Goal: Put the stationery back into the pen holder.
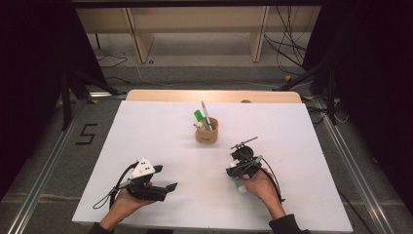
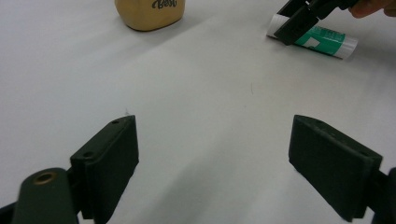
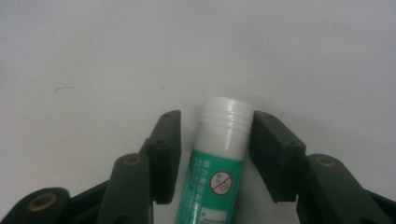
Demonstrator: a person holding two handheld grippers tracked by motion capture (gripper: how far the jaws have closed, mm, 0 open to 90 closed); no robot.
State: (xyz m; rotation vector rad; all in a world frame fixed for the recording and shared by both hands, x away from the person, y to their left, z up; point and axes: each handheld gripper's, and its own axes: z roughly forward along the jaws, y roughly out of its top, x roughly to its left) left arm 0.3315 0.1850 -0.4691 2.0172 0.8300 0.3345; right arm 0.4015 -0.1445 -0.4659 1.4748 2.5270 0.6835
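Here the thing to pick up is a small round glue stick with a green label and a white cap [image 3: 219,163]. It lies flat on the white tabletop [image 1: 160,141], close to the person's right hand [image 1: 260,187], well apart from the tan cup that holds pens [image 1: 207,130] farther back. The right gripper [image 3: 215,154] points down at it, and the glue stick sits between its two black jaws. One jaw looks like it touches the white cap, but a thin gap shows on the other side, so the jaws are not squeezing it yet. The left gripper [image 2: 212,154] rests low over the bare tabletop with its jaws wide apart and nothing in them. I think the glue stick is light and easy to lift. It is hard plastic, so it will not squash or break from a gentle squeeze. But it is smooth and round, so it may roll away or slip out like a wet bar of soap. The cap has little ridges, and those may help the grip, yet the cap could also pop off. The best place to hold it is likely the green middle part, with the jaws pressing flat on both sides.
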